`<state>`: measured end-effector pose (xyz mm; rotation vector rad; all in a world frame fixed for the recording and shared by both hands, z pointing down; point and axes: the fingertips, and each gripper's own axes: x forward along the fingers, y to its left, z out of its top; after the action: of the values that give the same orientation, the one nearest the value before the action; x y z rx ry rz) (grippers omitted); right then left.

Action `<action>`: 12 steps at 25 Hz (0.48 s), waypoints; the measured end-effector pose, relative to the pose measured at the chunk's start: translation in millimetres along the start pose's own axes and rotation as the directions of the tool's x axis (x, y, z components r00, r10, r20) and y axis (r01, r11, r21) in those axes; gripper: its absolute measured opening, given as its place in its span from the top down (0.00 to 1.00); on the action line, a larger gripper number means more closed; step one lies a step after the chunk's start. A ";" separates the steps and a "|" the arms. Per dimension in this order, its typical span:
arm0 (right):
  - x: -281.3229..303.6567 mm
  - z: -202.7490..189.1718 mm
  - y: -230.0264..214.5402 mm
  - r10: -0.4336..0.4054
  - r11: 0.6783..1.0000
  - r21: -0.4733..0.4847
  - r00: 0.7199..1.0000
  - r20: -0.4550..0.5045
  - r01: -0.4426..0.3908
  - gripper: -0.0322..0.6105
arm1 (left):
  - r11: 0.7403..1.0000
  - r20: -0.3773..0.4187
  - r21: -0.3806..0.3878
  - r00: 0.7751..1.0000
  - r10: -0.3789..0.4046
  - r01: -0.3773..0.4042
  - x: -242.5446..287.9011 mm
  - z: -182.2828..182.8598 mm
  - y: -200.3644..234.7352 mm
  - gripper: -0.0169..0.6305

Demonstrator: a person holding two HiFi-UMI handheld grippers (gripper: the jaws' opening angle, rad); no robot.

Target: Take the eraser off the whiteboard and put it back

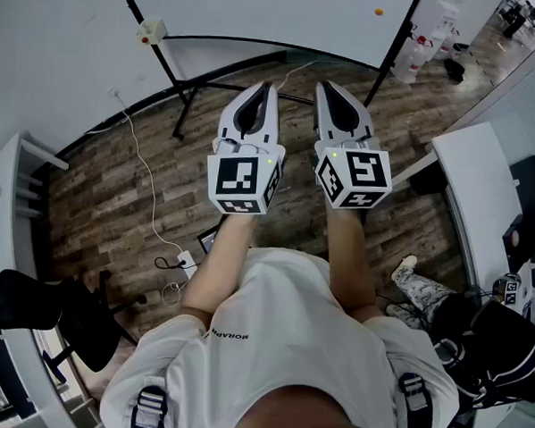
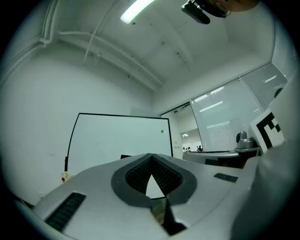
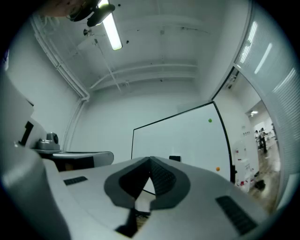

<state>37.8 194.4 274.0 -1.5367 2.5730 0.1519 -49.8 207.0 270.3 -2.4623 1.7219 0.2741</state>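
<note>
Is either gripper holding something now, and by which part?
Nothing is held. The jaws of the left gripper and of the right gripper are closed together, with nothing between them.

My head camera looks steeply down past the person's torso (image 1: 288, 335), close above the left gripper (image 1: 269, 88) and right gripper (image 1: 324, 86), onto the wooden floor (image 1: 108, 191). Each gripper camera sits just behind its own jaws, tilted slightly up toward the ceiling (image 2: 187, 56). All three share the whiteboard (image 1: 278, 17), well ahead of the jaws.
</note>
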 end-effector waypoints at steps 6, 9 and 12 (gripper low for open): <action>-13.1 -0.2 3.9 -0.005 1.000 0.011 1.000 -0.005 0.005 0.93 | 1.000 -0.004 0.006 1.000 -0.003 0.003 -13.4 2.9 -7.4 0.97; -13.9 -2.1 -1.5 -0.001 1.000 0.016 1.000 -0.006 0.001 0.93 | 1.000 -0.007 0.010 1.000 -0.002 0.002 -10.4 0.6 -12.2 0.97; -18.6 -3.3 -5.4 0.005 1.000 0.020 1.000 -0.007 -0.005 0.93 | 1.000 -0.009 0.013 1.000 0.001 -0.001 -10.6 -0.9 -18.7 0.97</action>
<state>51.0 207.5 280.3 -1.5267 2.5754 0.1210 -35.8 222.9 273.5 -2.4579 1.7227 0.2511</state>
